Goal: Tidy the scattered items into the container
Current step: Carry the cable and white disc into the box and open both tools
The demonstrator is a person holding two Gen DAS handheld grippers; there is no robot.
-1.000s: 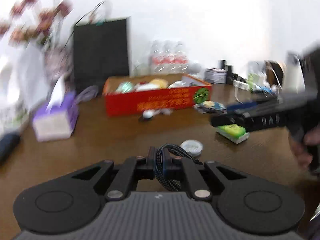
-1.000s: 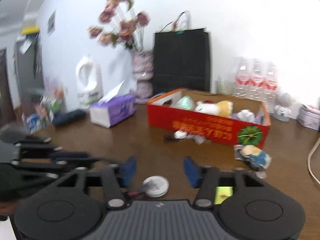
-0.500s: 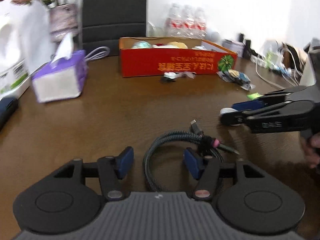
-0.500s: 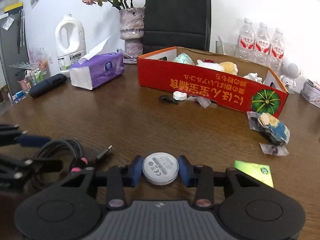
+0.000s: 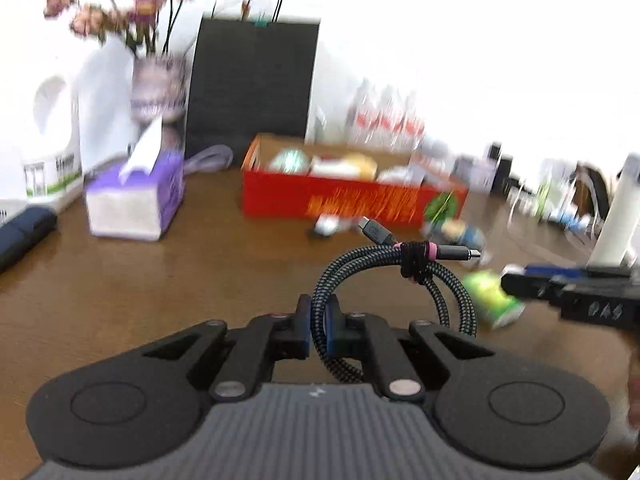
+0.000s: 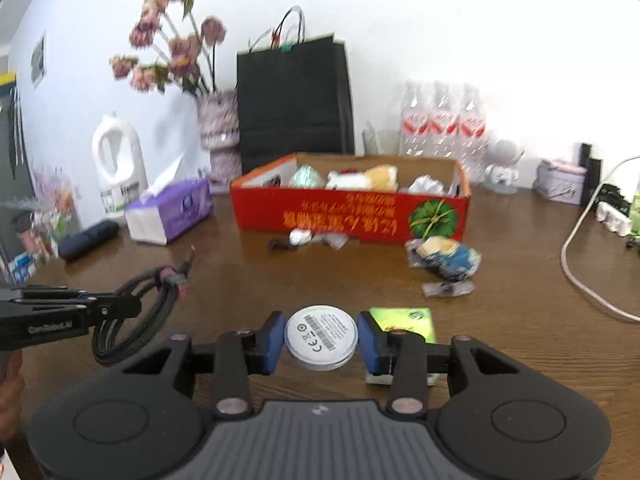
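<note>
My left gripper (image 5: 318, 330) is shut on a coiled braided cable (image 5: 404, 276), which hangs lifted off the brown table. In the right wrist view the same cable (image 6: 136, 312) dangles from the left gripper at the left. My right gripper (image 6: 320, 342) is shut on a round white puck (image 6: 321, 336), held above the table. The red cardboard box (image 6: 352, 216) stands ahead at the table's middle with soft toys and wrapped items inside. A green packet (image 6: 404, 322) lies just behind the right fingers. A blue and yellow wrapped toy (image 6: 444, 258) and small white bits (image 6: 300, 236) lie before the box.
A purple tissue box (image 6: 172, 210), a white jug (image 6: 118, 168), a flower vase (image 6: 218, 128) and a black paper bag (image 6: 294, 104) stand at the back left. Water bottles (image 6: 442, 124) and a white cord (image 6: 580, 256) are to the right. A dark case (image 6: 88, 238) lies at the left.
The left gripper closed on the cable and lifted it off the table. The right gripper closed on the white puck and raised it. Both views tilted up toward the box.
</note>
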